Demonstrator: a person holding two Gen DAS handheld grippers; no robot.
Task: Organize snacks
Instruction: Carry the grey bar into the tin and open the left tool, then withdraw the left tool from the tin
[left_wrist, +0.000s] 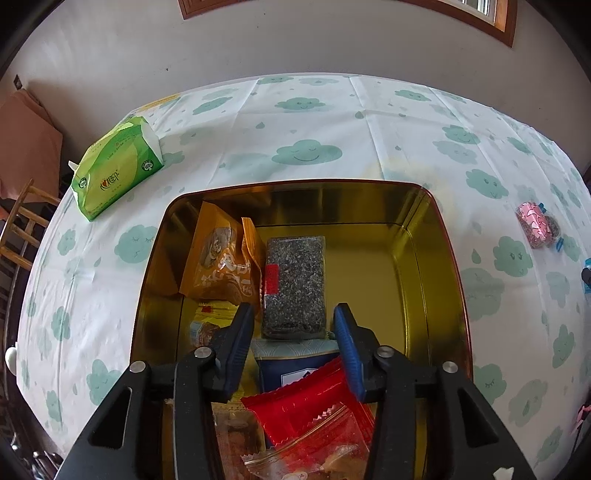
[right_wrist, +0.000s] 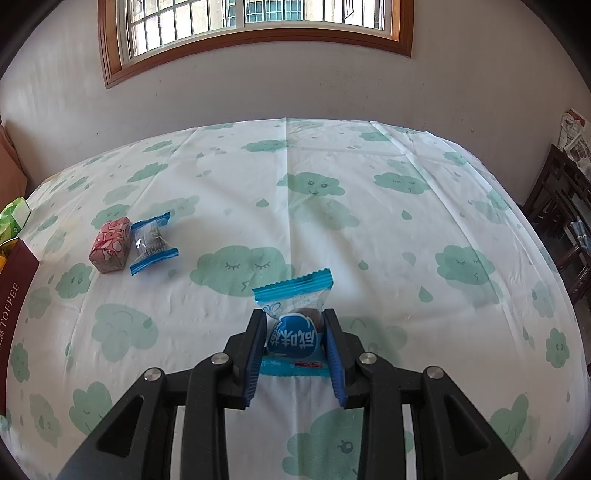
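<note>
Snacks fill the near and left part of a gold-lined tin (left_wrist: 424, 236) that stands on the worktop (left_wrist: 332, 122), which is covered by a white cloth printed with green clouds. Inside the tin an orange packet (left_wrist: 221, 258) leans against the left wall, a clear-wrapped dark seed bar (left_wrist: 295, 284) lies flat beside it, and nearer the camera sit a navy packet (left_wrist: 291, 365) and a red packet (left_wrist: 314, 410) that overlaps a clear bag of pale pieces. The left claw (left_wrist: 293, 321) hangs over the tin with its jaws spread; the seed bar lies below the gap, and the pads do not press on it.

The right claw (right_wrist: 295, 325) is pinching a blue-and-clear snack packet (right_wrist: 293, 314) by its sides; the packet's far end rests on the cloth. Further left on the worktop lie a pink patterned wrapped block (right_wrist: 110, 245) and, just beside it, a small clear packet with blue ends (right_wrist: 153, 242). The tin's maroon outer wall shows at the left edge of the right wrist view. A green tissue pack (left_wrist: 118, 170) lies near the worktop's far left corner, apart from the tin.
</note>
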